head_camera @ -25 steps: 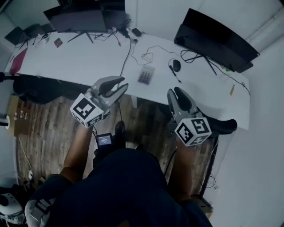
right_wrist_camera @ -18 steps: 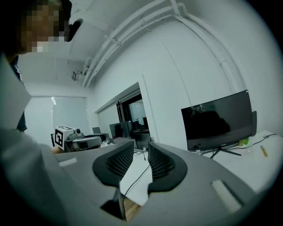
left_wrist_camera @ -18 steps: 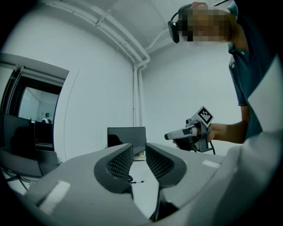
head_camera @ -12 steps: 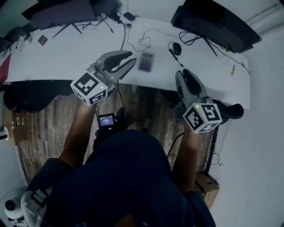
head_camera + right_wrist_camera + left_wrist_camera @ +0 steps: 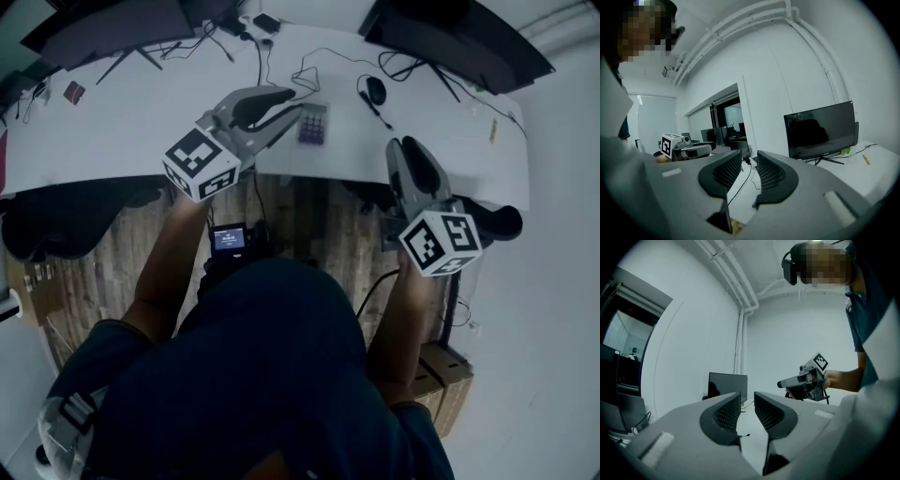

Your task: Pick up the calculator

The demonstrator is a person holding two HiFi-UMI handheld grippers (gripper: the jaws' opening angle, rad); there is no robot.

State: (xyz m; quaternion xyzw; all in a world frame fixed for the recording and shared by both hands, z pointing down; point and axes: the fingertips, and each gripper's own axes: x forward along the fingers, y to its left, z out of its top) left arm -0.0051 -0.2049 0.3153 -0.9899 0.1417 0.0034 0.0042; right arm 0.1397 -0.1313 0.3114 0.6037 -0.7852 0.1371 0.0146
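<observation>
Matte white desk runs wide under both tools. The calculator, a small flat grey slab with rows of keys, lies on it near the front edge, with bare desktop on its near side and to its right. The left gripper, smooth grey plastic with dark ribbed pads, has its tips just beside the calculator's left edge; whether they touch, I cannot judge. Its jaws stand a narrow gap apart, with nothing between them. The right gripper hangs over the desk's front edge, well apart from the calculator, jaws likewise slightly parted and bare. A dark rounded mouse and thin looping cables lie beyond. The black monitor is cut off at the top. The key legends are too small to read.
</observation>
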